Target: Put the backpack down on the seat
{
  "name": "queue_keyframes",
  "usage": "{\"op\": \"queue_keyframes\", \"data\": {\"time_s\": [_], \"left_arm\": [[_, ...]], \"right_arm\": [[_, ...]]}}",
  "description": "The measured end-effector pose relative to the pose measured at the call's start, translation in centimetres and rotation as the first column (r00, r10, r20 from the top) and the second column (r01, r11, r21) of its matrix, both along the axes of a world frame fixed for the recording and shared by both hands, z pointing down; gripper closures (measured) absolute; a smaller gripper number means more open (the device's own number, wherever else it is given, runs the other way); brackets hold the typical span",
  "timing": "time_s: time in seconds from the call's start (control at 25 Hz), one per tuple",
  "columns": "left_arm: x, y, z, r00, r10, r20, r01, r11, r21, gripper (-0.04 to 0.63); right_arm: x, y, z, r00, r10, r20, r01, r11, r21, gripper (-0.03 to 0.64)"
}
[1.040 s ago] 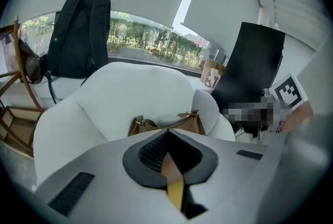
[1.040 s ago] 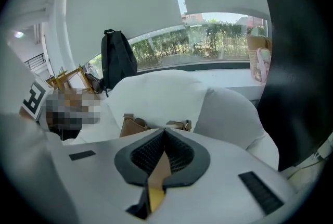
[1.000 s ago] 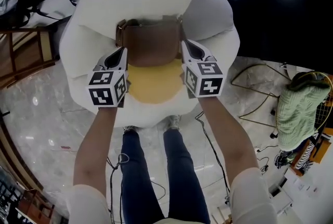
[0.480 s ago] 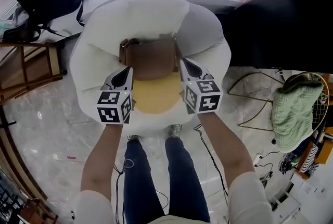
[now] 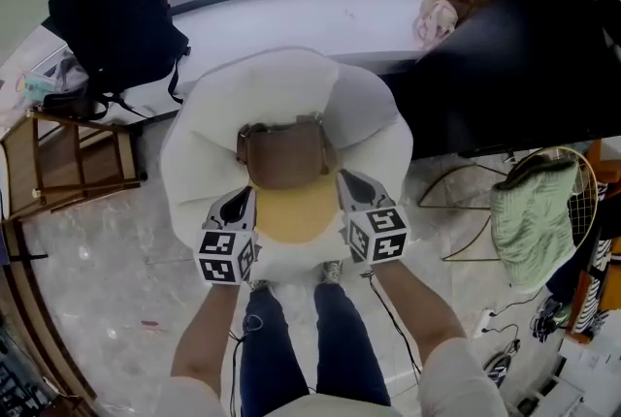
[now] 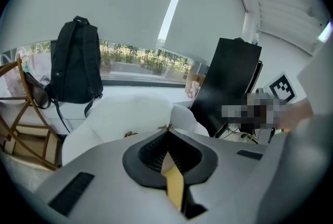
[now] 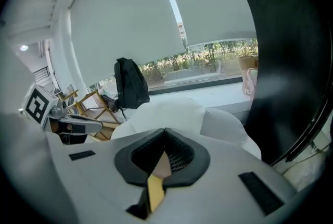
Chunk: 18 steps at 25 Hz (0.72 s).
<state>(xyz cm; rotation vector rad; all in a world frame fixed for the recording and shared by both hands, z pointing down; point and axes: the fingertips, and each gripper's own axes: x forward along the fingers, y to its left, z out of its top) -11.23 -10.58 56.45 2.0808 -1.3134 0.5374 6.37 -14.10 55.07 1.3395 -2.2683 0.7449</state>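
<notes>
Brown backpack (image 5: 284,156) sits on yellow seat (image 5: 296,216) of white chair (image 5: 291,80). Stands upright, maybe leaning on chair back; hard to tell from above. Left claw (image 5: 246,200) clenched, nothing in it. Right claw (image 5: 346,182) clenched, nothing in it. Both hover over front of seat, near backpack. Job looks done. Only thing left: take hands away. Black bag (image 5: 116,22) on ledge (image 5: 291,8), well apart.
</notes>
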Motion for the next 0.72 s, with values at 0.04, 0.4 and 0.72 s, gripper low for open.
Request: {"op": "queue_keyframes", "data": {"time_s": [0.04,0.4,0.72], "left_arm": [[0.0,0.5,-1.1,1.000,0.003,-0.001,-0.003,1.000,0.006,0.563],[0.3,3.0,-12.3,0.999,0.054,-0.009,-0.052,0.993,0.111,0.563],[2.7,6.1,-19.2,0.995,0.088,-0.040,-0.082,0.988,0.134,0.563]], "right_arm": [[0.1,0.6,-1.1,1.000,0.002,0.009,-0.003,1.000,0.004,0.586],[0.4,5.1,-10.4,0.999,-0.002,0.033,0.000,0.998,0.061,0.586],[-0.2,8.2,-17.6,0.997,0.014,0.073,-0.022,0.993,0.114,0.586]]}}
